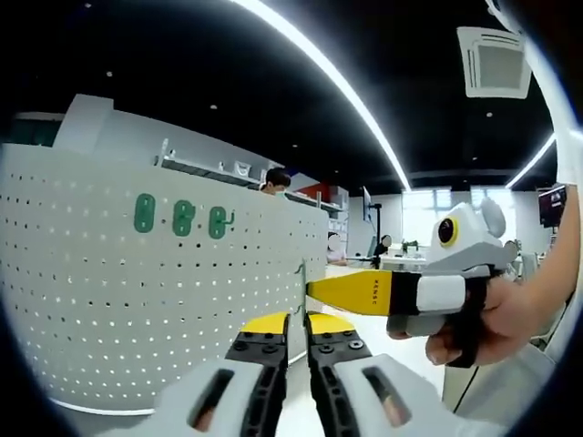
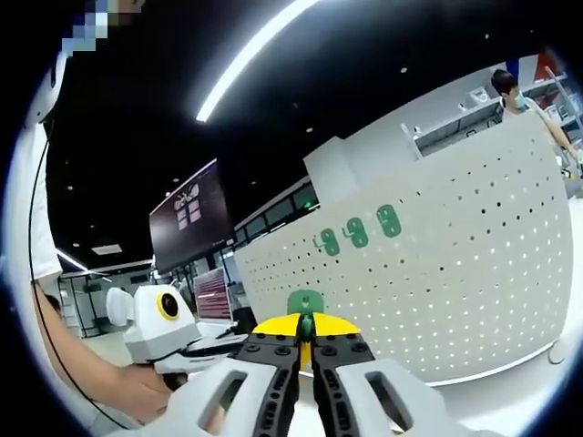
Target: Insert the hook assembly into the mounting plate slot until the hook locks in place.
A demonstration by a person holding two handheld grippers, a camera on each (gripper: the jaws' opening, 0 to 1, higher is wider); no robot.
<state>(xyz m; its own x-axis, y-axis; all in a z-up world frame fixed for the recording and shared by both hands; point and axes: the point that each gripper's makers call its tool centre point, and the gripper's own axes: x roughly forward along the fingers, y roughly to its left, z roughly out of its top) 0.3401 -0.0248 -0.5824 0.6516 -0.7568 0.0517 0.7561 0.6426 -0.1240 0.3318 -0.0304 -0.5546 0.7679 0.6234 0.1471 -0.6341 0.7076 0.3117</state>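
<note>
The white perforated mounting plate stands upright with three green hook assemblies in a row near its top. My left gripper is shut with nothing between its yellow tips, a short way from the plate's right edge. My right gripper comes in from the right in a hand, and a thin hook sticks out at its tip. In the right gripper view, my right gripper is shut on a green hook assembly in front of the plate. The three mounted hooks sit above it. My left gripper is lower left, in a hand.
A person stands behind the plate, also seen as a person at the upper right. A white tabletop runs under the plate. A dark wall screen hangs at the left. Desks and monitors fill the background.
</note>
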